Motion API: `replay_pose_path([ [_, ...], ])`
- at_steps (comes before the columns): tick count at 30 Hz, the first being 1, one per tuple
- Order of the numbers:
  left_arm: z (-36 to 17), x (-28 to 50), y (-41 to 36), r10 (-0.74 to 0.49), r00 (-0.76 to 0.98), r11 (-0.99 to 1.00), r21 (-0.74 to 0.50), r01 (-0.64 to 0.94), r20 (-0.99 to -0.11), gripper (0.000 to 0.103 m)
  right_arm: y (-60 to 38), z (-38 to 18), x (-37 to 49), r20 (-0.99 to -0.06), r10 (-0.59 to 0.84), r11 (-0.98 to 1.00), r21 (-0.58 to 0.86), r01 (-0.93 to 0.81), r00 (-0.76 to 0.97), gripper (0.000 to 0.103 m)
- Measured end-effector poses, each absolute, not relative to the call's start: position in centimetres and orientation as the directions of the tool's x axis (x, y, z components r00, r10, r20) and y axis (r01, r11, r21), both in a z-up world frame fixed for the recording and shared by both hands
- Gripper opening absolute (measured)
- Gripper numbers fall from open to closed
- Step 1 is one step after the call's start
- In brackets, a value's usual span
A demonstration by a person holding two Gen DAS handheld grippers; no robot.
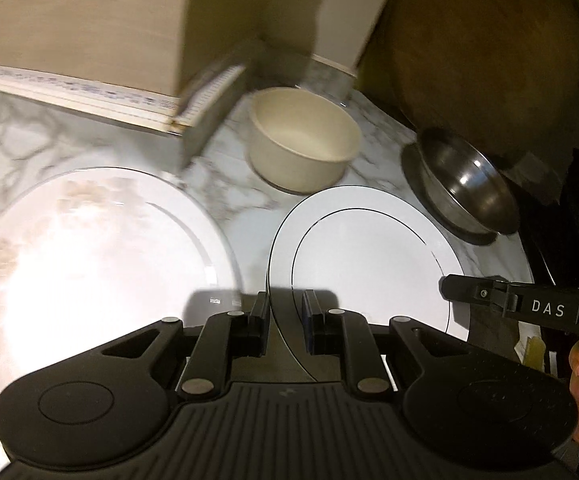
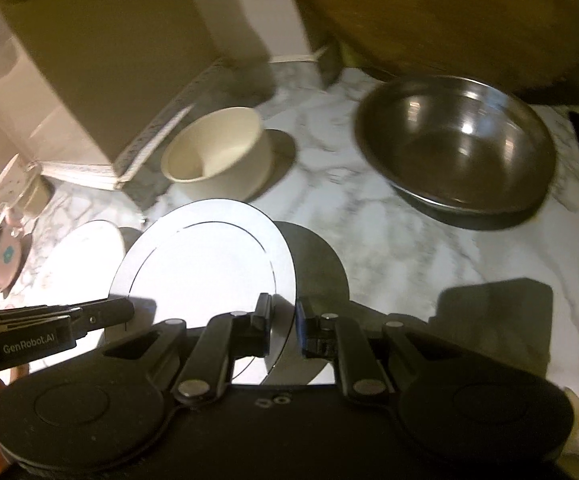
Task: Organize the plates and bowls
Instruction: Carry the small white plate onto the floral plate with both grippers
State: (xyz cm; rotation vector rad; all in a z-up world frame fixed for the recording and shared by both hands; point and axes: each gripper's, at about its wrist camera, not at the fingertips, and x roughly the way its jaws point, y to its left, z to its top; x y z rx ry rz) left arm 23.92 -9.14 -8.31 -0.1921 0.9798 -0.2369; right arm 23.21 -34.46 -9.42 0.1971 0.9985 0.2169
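A white plate with a thin black ring (image 1: pixel 369 256) (image 2: pixel 205 264) is held above the marble counter (image 1: pixel 225 196) between both grippers. My left gripper (image 1: pixel 285 320) has its jaws around the plate's left rim, and it also shows in the right wrist view (image 2: pixel 125 312). My right gripper (image 2: pixel 283 322) clamps the plate's right rim, and it also shows in the left wrist view (image 1: pixel 449 286). A larger white floral plate (image 1: pixel 89 264) (image 2: pixel 85 260) lies on the counter to the left. A cream bowl (image 1: pixel 301 142) (image 2: pixel 217 152) and a steel bowl (image 1: pixel 465 184) (image 2: pixel 457 144) stand behind.
A beige box (image 1: pixel 77 20) with a printed edge stands at the back left. A large round wooden board (image 1: pixel 485 52) leans at the back right. A pink object (image 2: pixel 3 256) lies at the far left. The counter's right edge (image 1: pixel 525 256) drops to dark.
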Motion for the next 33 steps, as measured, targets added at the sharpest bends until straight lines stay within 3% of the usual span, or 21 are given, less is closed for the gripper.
replay_pose_path([
  [16, -6.9, 21.8, 0.1, -0.166, 0.600, 0.965, -0.254, -0.065, -0.783, 0.015, -24.8, -8.5, 25.5, -0.803, 0.361, 0.928, 0.256, -0.273, 0.474, 0.013],
  [33, -10.2, 21.1, 5.4, -0.101, 0.560, 0.951, -0.245, -0.188, -0.822, 0.015, -18.6, -11.0, 26.2, -0.836, 0.360, 0.903, 0.200, -0.381, 0.414, 0.013],
])
